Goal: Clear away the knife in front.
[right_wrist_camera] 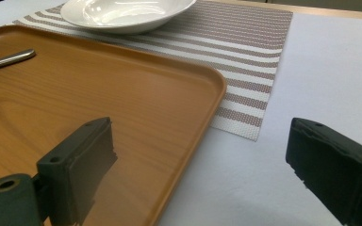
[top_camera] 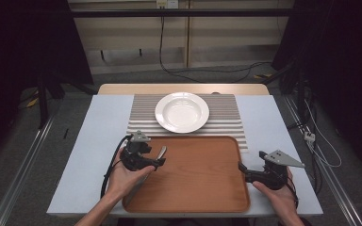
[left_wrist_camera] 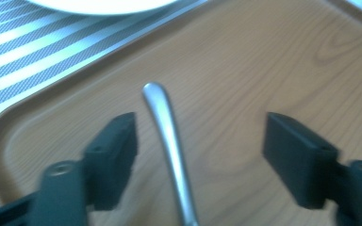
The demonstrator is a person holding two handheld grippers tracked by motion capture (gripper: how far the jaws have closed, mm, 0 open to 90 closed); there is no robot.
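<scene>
My right gripper (right_wrist_camera: 200, 165) stands open, its jaws astride the tray's (right_wrist_camera: 169, 101) right rim. A metal handle (right_wrist_camera: 7, 60) lies on the tray; plate (right_wrist_camera: 127, 14) on striped mat (right_wrist_camera: 245, 56) beyond.

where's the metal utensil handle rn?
The metal utensil handle lies on the wooden tray, at its left side in the high view, between the left gripper jaws, untouched.

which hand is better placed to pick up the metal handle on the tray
Left, probably. The left tool already has the metal handle between its open jaws, over the tray. The right tool sits at the tray's far edge.
</scene>
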